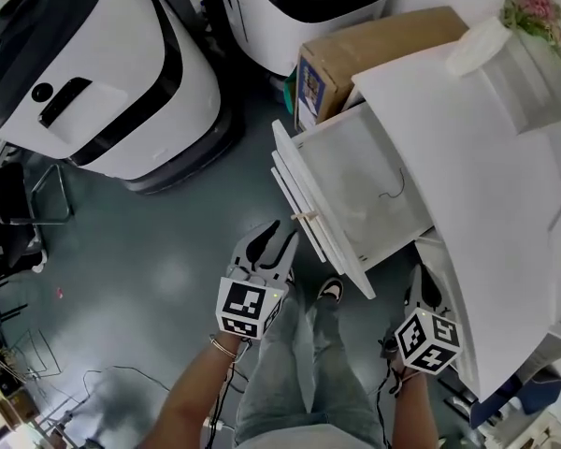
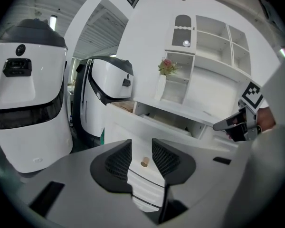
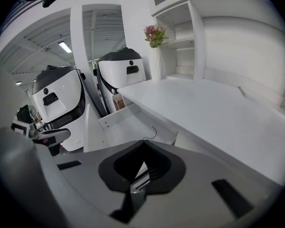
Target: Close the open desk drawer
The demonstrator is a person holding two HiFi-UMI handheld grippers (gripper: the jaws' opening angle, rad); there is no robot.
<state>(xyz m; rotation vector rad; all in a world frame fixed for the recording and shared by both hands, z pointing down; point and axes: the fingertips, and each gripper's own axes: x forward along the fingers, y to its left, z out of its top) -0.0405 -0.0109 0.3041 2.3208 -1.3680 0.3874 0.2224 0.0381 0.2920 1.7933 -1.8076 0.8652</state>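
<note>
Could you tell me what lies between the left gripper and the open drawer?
Only bare floor, per the head view, separates the left gripper from the drawer front; the left gripper view shows its wooden knob between the open fingers.

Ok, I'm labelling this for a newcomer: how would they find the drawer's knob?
Find the white desk; its open drawer juts out beneath. On its white front panel sits a small wooden knob, the only tan spot there.

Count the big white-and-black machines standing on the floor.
2: one machine at the upper left, the other at top centre, behind the cardboard box. Others may stand out of frame.
</note>
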